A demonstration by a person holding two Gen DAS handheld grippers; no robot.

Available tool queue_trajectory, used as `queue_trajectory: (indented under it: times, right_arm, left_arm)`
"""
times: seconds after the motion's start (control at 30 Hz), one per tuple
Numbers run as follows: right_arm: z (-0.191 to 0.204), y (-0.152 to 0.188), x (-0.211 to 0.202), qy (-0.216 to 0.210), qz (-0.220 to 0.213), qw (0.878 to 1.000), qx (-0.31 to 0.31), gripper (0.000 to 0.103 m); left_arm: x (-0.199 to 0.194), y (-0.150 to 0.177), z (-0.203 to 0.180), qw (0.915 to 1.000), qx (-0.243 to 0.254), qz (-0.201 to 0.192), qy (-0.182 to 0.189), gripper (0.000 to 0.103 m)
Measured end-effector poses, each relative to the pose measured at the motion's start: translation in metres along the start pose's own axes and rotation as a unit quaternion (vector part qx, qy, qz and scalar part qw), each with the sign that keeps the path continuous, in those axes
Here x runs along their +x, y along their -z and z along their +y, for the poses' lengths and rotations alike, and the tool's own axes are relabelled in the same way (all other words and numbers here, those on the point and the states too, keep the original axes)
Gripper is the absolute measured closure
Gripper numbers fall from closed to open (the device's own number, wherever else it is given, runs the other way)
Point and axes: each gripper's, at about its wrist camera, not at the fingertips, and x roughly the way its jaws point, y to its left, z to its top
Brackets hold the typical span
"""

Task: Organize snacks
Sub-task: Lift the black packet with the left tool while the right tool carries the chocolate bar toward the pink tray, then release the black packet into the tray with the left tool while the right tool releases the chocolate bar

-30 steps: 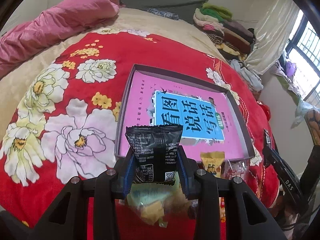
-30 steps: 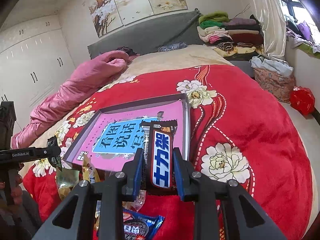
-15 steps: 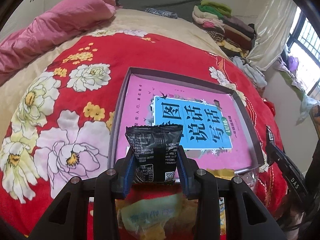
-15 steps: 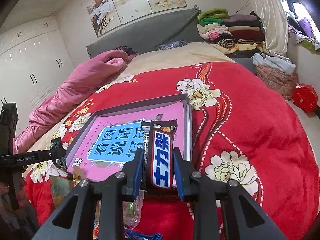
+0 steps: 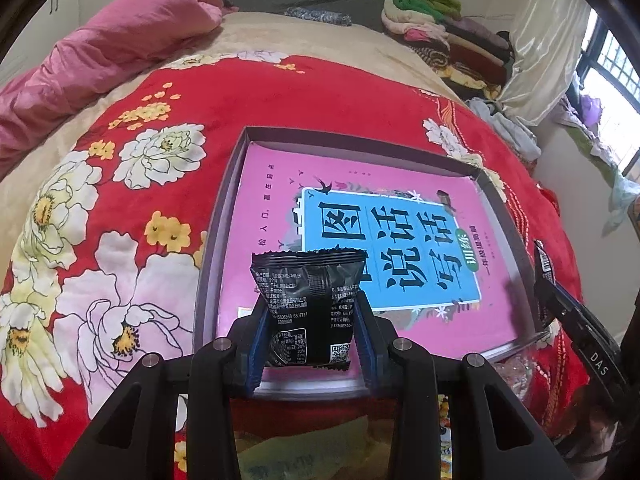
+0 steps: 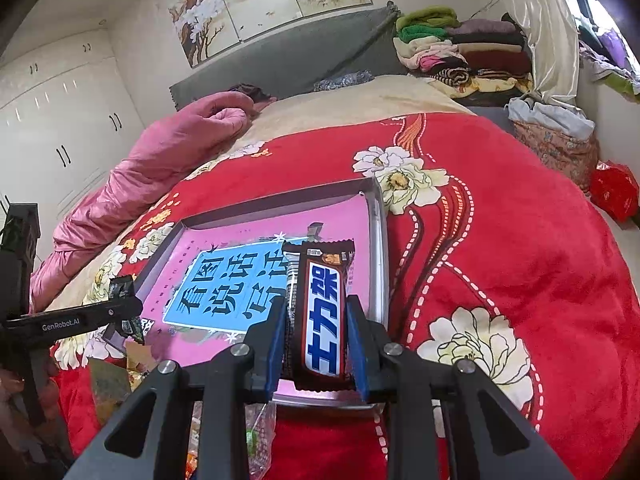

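Grippers tilted down over tray (image 5: 218, 236), left gripper (image 5: 308, 334) clamping black packet (image 5: 310, 304)

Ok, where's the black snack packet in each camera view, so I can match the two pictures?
Left wrist view: the black snack packet stands at lower centre, clamped in the left gripper, in front of the tray.
Right wrist view: it shows small at the far left edge, in the left gripper's tip.
Shared landmark: the blue title panel on the pink book in the tray.
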Motion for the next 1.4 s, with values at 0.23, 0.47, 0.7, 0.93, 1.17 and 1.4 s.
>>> queue_trajectory:
  times: [0.23, 0.47, 0.7, 0.93, 1.17, 1.4]
  right_arm:
    - [-0.005, 0.000, 0.007, -0.002, 0.008, 1.000, 0.012, 0.074]
    - [-0.002, 0.002, 0.013, 0.008, 0.019, 1.000, 0.003, 0.074]
    - [0.000, 0.003, 0.019, 0.027, 0.026, 0.999, -0.013, 0.074]
    - [0.008, 0.006, 0.020, 0.033, 0.030, 0.998, -0.039, 0.074]
    - [0.010, 0.008, 0.023, 0.029, 0.039, 0.998, -0.044, 0.073]
    - [0.009, 0.008, 0.023, 0.019, 0.040, 0.998, -0.039, 0.073]
  left_arm:
    - [0.012, -0.002, -0.003, 0.9998, 0.012, 0.014, -0.010, 0.064]
    - [0.023, 0.000, -0.003, 0.9992, 0.016, 0.034, -0.016, 0.064]
    - [0.026, 0.003, -0.002, 0.9988, 0.009, 0.049, -0.005, 0.063]
    - [0.029, 0.005, -0.002, 0.9983, 0.012, 0.055, -0.014, 0.063]
    - [0.029, 0.006, -0.003, 0.9982, 0.015, 0.055, -0.016, 0.062]
    - [0.027, 0.007, -0.003, 0.9983, 0.018, 0.053, -0.013, 0.062]
